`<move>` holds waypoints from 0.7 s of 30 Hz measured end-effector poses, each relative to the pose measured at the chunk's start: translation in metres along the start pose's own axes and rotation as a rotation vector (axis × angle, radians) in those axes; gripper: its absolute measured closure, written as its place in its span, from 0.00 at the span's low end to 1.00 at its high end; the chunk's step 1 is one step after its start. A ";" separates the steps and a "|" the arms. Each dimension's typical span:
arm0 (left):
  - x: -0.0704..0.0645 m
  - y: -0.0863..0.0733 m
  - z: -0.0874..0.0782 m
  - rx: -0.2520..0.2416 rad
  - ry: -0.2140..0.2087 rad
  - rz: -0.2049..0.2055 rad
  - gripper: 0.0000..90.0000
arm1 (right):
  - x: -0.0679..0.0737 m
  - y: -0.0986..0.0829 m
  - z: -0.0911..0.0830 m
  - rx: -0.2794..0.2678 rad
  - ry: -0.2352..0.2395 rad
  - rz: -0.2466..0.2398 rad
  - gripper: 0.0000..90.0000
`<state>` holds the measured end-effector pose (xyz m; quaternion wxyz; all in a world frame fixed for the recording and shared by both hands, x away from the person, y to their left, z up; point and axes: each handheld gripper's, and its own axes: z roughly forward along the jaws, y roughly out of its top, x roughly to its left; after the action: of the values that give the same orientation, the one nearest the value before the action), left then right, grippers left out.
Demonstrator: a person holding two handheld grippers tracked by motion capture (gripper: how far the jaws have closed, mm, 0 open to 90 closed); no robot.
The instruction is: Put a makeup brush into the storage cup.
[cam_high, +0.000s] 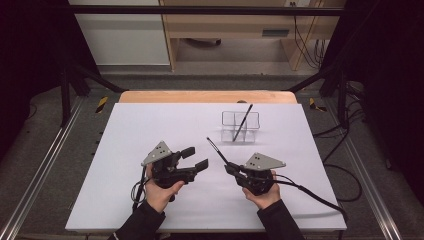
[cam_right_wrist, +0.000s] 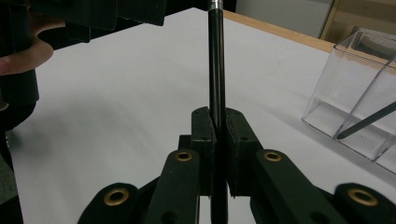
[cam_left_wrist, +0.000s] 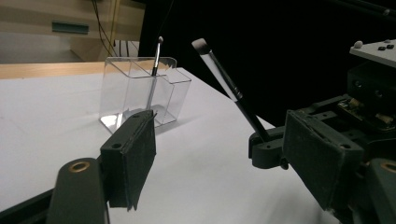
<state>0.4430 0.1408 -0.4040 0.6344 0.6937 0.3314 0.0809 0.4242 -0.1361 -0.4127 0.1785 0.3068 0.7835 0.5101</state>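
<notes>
A clear acrylic organizer [cam_high: 240,128] [cam_left_wrist: 140,91] [cam_right_wrist: 359,102] stands on the white table [cam_high: 150,125] right of centre. One thin black brush [cam_high: 244,121] [cam_left_wrist: 157,56] [cam_right_wrist: 369,120] leans inside it. My right gripper [cam_high: 231,168] [cam_right_wrist: 218,140] is shut on the handle of a second black brush [cam_high: 218,151] [cam_right_wrist: 216,70] [cam_left_wrist: 223,77], whose pale tip points up and away toward the far left. My left gripper [cam_high: 195,159] [cam_left_wrist: 224,158] hovers open and holds nothing, just left of the right gripper [cam_left_wrist: 270,147].
The wooden table edge [cam_high: 207,96] runs along the far side. Black frame posts stand at both far corners, and cables lie on the floor to the right. Bare white surface surrounds the organizer on all sides.
</notes>
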 end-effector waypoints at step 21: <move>-0.005 0.001 0.020 -0.059 -0.039 -0.068 0.34 | 0.003 -0.001 0.001 -0.029 0.004 0.016 0.94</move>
<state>0.4505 0.1218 -0.4049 0.6632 0.6646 0.3397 0.0556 0.4227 -0.1338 -0.4136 0.1774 0.3095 0.7738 0.5234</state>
